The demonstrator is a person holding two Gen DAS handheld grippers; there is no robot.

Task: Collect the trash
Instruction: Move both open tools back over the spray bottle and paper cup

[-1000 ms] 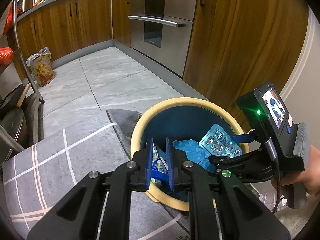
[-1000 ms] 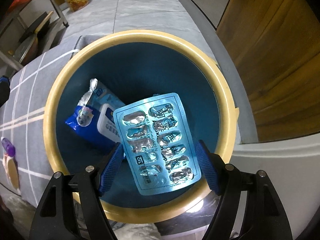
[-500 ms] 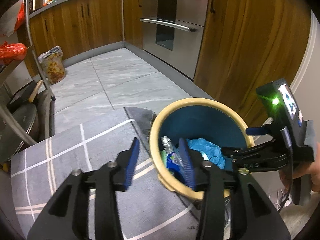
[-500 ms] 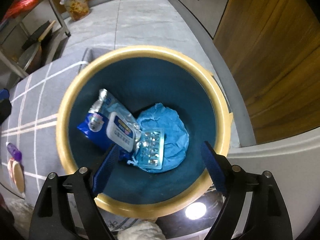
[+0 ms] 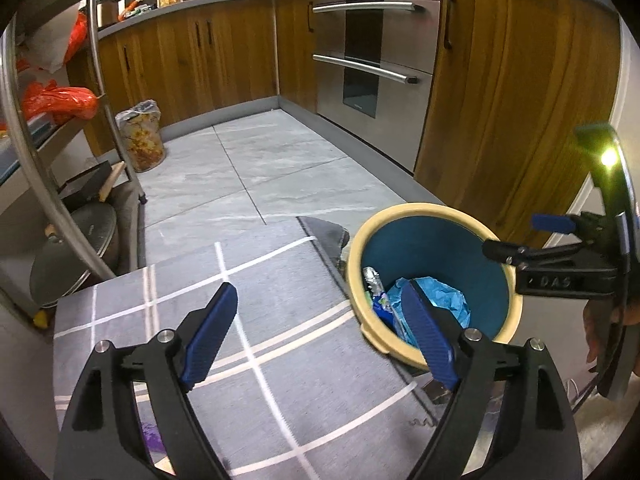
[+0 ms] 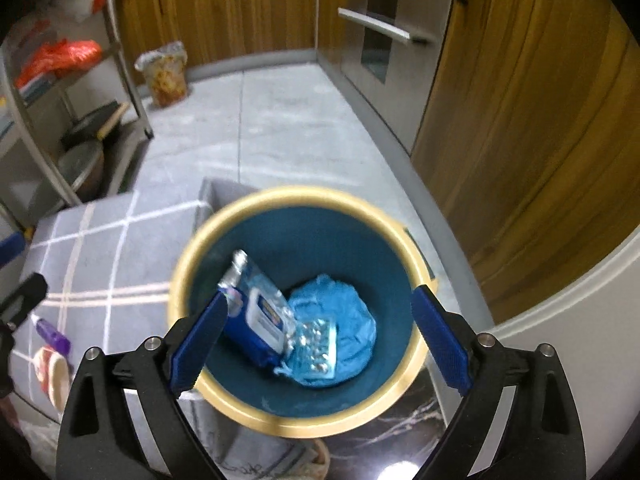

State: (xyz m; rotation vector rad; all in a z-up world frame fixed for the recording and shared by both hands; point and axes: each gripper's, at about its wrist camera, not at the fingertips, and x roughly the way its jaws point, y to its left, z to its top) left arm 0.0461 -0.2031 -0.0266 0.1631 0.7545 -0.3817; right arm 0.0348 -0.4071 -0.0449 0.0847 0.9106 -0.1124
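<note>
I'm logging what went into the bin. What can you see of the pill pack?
The pill pack is a silvery foil blister sheet with rows of small bubbles, whether full or empty I cannot tell. It lies tilted at the bottom of the bin, resting on crumpled blue paper and against a blue wipes packet. No gripper touches it.

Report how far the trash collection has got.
Done: the blister pack, wet-wipes packet and crumpled blue paper lie in the bin. In hand: nothing; the left gripper and right gripper have just opened and are empty. Left: a purple item and a pale round item on the rug.
</note>
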